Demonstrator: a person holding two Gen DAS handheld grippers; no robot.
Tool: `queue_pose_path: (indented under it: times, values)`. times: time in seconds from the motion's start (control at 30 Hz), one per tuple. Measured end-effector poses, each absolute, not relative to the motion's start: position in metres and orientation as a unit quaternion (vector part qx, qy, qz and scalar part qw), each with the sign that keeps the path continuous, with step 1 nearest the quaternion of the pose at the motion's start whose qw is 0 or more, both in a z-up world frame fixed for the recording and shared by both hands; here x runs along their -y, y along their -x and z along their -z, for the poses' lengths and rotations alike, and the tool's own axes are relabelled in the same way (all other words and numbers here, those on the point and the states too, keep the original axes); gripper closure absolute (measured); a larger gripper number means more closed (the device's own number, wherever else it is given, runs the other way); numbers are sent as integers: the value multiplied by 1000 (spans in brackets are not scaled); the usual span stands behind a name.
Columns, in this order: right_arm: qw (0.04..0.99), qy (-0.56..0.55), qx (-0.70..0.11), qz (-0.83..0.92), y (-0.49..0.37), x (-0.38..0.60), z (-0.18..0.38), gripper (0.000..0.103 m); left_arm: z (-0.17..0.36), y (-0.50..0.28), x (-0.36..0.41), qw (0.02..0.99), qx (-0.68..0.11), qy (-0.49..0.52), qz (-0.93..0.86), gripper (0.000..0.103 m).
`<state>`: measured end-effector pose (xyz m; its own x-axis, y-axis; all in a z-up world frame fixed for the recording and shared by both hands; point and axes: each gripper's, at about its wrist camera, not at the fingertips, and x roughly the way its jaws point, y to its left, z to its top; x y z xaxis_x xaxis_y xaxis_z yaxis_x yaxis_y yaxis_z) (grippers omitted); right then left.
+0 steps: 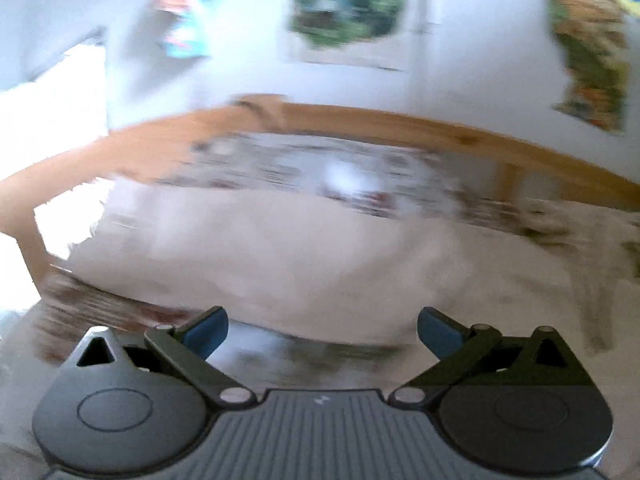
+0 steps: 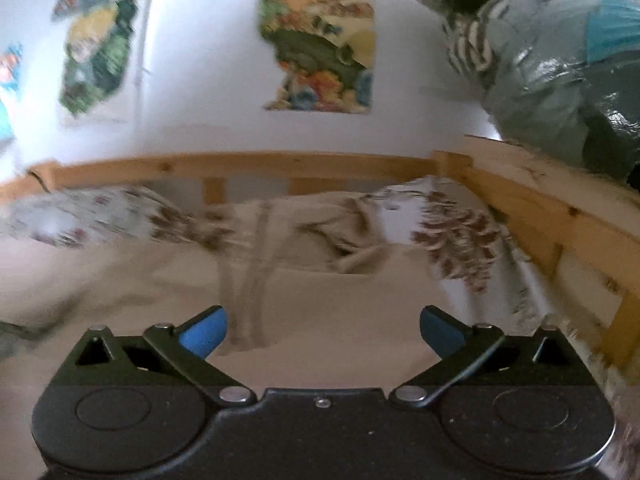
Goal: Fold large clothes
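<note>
A large beige garment lies spread on a bed, blurred in the left wrist view. My left gripper hovers above its near edge, jaws wide apart, nothing between the blue pads. In the right wrist view the same beige garment covers the bed, with a rumpled part and a long strip running toward me. My right gripper stands open above the cloth, its blue pads empty.
A floral bedcover lies under the garment. A wooden bed rail runs along the far side and down the right side. Posters hang on the white wall. A plastic bag of clothes sits at the upper right.
</note>
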<state>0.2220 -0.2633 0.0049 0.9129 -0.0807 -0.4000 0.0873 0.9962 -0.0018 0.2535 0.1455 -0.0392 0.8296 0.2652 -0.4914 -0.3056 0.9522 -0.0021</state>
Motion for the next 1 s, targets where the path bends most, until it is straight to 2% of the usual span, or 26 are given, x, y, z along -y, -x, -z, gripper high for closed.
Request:
queue_pose_path:
  times: [0.17, 0.37, 0.53, 0.6, 0.63, 0.7, 0.73, 0.77, 0.87, 1.0]
  values:
    - [981, -51, -189, 6, -168, 226, -16, 1, 24, -232, -238, 953, -241, 44, -178, 1]
    - [978, 65, -187, -67, -178, 180, 6, 1, 51, -236, -317, 913, -274, 253, -166, 1]
    - [972, 92, -207, -60, -191, 171, 22, 1, 58, -257, -326, 897, -251, 293, -216, 2]
    - [970, 88, -220, -61, -194, 174, 27, 1, 58, -266, -326, 893, -231, 293, -252, 14]
    - [968, 92, -227, -60, -194, 174, 31, 1, 56, -268, -323, 896, -219, 279, -268, 28]
    - [963, 115, -238, -48, -197, 173, 36, 1, 54, -275, -317, 895, -219, 255, -292, 46]
    - [962, 126, -240, -41, -198, 172, 37, 1, 54, -275, -315, 895, -217, 251, -297, 67]
    - [961, 131, -240, -38, -198, 172, 38, 1, 53, -273, -313, 896, -211, 251, -301, 81]
    - [962, 125, -240, -34, -201, 176, 38, 1, 42, -259, -302, 904, -179, 243, -303, 93]
    - [964, 109, -240, -33, -201, 182, 35, 1, 23, -247, -275, 926, -146, 192, -292, 98]
